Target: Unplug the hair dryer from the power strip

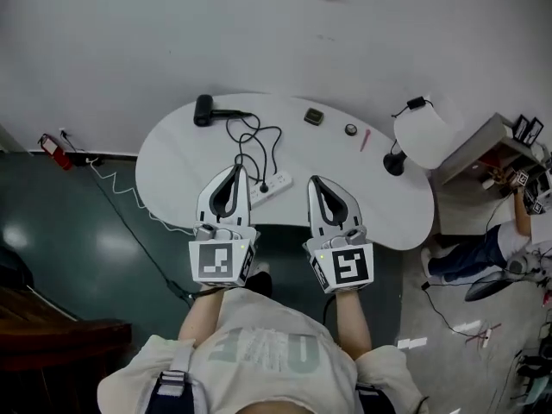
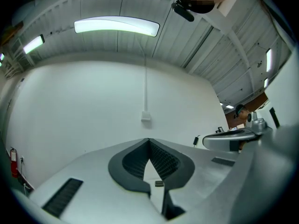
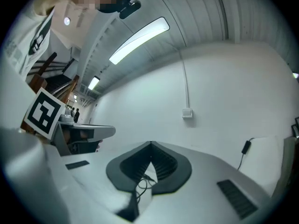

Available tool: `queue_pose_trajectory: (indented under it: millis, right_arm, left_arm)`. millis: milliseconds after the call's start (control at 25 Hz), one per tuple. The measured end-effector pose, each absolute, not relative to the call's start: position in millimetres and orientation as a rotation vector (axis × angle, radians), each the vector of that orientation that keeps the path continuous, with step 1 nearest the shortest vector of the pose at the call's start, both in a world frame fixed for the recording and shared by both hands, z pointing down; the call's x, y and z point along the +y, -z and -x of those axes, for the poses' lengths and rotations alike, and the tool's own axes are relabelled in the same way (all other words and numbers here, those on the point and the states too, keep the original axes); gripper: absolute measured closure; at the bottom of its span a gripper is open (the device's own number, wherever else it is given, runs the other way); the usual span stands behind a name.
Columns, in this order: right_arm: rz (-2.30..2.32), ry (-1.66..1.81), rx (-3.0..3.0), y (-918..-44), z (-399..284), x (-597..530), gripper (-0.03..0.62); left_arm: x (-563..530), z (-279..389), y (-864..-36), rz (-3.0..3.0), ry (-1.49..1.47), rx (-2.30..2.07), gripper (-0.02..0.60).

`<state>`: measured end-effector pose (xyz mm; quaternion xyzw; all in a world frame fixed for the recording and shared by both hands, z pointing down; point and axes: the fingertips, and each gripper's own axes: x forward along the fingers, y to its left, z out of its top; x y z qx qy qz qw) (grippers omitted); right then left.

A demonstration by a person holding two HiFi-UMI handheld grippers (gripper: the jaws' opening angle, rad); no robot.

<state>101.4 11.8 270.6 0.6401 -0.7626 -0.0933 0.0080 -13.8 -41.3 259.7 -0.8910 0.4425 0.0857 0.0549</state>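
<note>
— Holding anything in those jaws?

— No. My left gripper has its jaws pressed together with nothing between them. My right gripper is the same: jaws together, empty. The two hang side by side over the near edge of the desk and point away from me toward the white wall.

— Where is the hair dryer?

— The hair dryer is black and lies at the far left of the desk, well apart from both grippers. Its black cord runs in loose loops across the desk to the power strip.

— And the strip?

— It is white and lies near the front edge of the desk, between my two grippers and just beside the left one's tip. The cord ends at a dark plug on it. It is too small for me to tell how deep the plug sits.

— Do your own gripper views show any of this?

— In the right gripper view the cord's loops show through the gap below my joined jaws. The left gripper view shows mostly wall.

— What else is on the desk?

— Toward the far side there is a small dark square object, a small round thing and a thin pink stick. A large white rounded thing stands at the right end, and I cannot tell what it is.
</note>
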Motion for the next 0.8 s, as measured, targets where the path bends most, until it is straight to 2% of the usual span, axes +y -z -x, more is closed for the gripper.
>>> queue_pose_trajectory:
  millis: [360, 800]
  right_arm:
    - [-1.936, 0.372, -2.460, -238.8, -131.6, -138.8, 0.591]
    - [-1.779, 0.237, -2.641, -252.4, -152.1, -176.6, 0.591]
  left_arm:
    - [-190.8, -21.7, -225.9, 2.690, -0.263, 1.372, 0.575]
    - [-214.3, -55.0, -234.6, 2.673, -0.204, 1.465, 0.575]
